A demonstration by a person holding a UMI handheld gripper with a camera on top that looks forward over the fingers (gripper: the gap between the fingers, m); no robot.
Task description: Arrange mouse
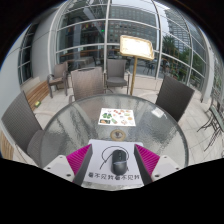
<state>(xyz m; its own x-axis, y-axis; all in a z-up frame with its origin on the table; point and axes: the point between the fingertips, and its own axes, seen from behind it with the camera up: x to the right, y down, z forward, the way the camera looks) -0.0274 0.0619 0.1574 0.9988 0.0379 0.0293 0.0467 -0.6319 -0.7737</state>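
Observation:
A dark grey computer mouse (pixel 118 162) lies on a white sheet (pixel 98 168) with a drawn outline and printed characters, on a round glass table (pixel 70 125). My gripper (pixel 113 149) is open. Its magenta pads (pixel 78 160) stand at either side of the mouse, with a wide gap on the left and a narrow one on the right. The mouse rests on the sheet between the fingers.
Beyond the fingers, a white card (pixel 119 117) with coloured marks and a small object (pixel 117 133) lie on the table. Metal chairs (pixel 88 80) (pixel 175 96) (pixel 20 120) ring the table. A sign stand (pixel 134 46) is in front of a glass building.

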